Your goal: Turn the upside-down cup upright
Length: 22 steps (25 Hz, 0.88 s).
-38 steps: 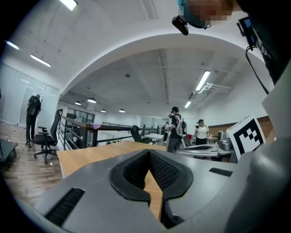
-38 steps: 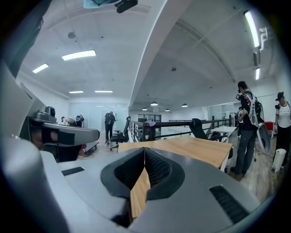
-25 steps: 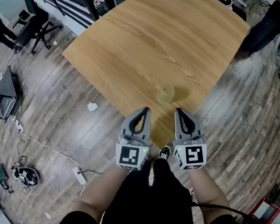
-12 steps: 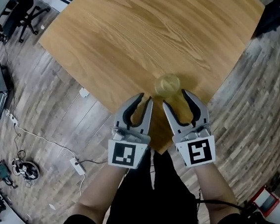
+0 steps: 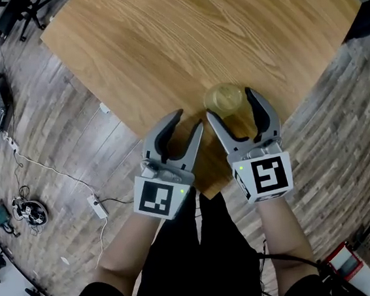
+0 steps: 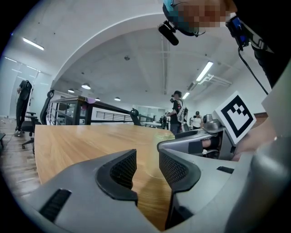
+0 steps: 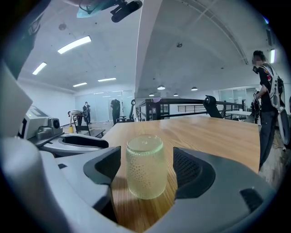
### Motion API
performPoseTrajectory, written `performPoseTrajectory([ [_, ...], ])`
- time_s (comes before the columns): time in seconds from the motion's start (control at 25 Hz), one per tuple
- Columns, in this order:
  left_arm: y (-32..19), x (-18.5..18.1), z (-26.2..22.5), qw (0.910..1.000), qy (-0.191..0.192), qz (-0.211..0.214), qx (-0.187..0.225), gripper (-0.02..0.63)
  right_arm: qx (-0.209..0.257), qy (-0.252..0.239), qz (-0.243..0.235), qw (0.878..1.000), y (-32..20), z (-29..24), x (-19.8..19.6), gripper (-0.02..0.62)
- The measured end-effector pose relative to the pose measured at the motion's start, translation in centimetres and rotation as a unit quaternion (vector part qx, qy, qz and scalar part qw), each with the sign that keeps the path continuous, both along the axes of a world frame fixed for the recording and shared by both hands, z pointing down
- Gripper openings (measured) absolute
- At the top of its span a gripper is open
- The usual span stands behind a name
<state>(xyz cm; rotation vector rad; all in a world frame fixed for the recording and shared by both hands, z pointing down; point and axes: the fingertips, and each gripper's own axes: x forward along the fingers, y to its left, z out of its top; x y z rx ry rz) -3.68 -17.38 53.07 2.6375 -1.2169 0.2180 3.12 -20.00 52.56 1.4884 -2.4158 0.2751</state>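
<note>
Since a second ago the left gripper (image 5: 189, 118) and right gripper (image 5: 230, 104) have come down to the near corner of the light wooden table (image 5: 180, 39), and their fingers have just been opening. The right gripper's fingers stand wide apart on either side of the upside-down, dimpled yellowish glass cup (image 7: 145, 166) and do not touch it. The left gripper's fingers are apart with only table between them.

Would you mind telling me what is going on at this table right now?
A person holds a gripper in each hand at the near edge of the wooden table. The right gripper has just been opening; its fingers now straddle the upside-down dimpled glass cup without touching it. The left gripper, also just opening, is empty alongside.
</note>
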Motion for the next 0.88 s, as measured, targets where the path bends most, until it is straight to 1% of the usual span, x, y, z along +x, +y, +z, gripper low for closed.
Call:
performPoseTrajectory([
  [0.12,0.0,0.0,0.3,1.0,0.003,0.001,-0.002,0.151,-0.007,0.001,-0.01,1.0,-1.0,0.5,-0.3,0.302],
  [0.28,-0.1,0.2,0.6,1.0,0.005,0.003,-0.007,0.155,-0.024,0.02,-0.025,0.999,-1.6,1.2,-0.7,0.302],
  [0.44,0.0,0.4,0.4,0.9999,0.014,0.009,-0.005,0.16,-0.018,0.03,-0.019,0.999,-1.6,1.2,-0.4,0.301],
  [0.6,0.0,0.7,0.3,0.9995,0.02,0.023,-0.006,0.172,-0.015,0.027,-0.018,0.999,-1.6,0.9,-0.2,0.301],
  [0.72,0.3,0.9,0.1,0.9985,0.037,0.037,-0.014,0.175,-0.002,0.006,-0.015,1.0,-1.5,-0.1,0.1,0.301],
  [0.88,1.2,1.6,-0.9,0.9954,0.059,0.074,-0.016,0.175,0.011,-0.061,-0.011,0.998,-0.9,-3.0,0.8,0.301],
])
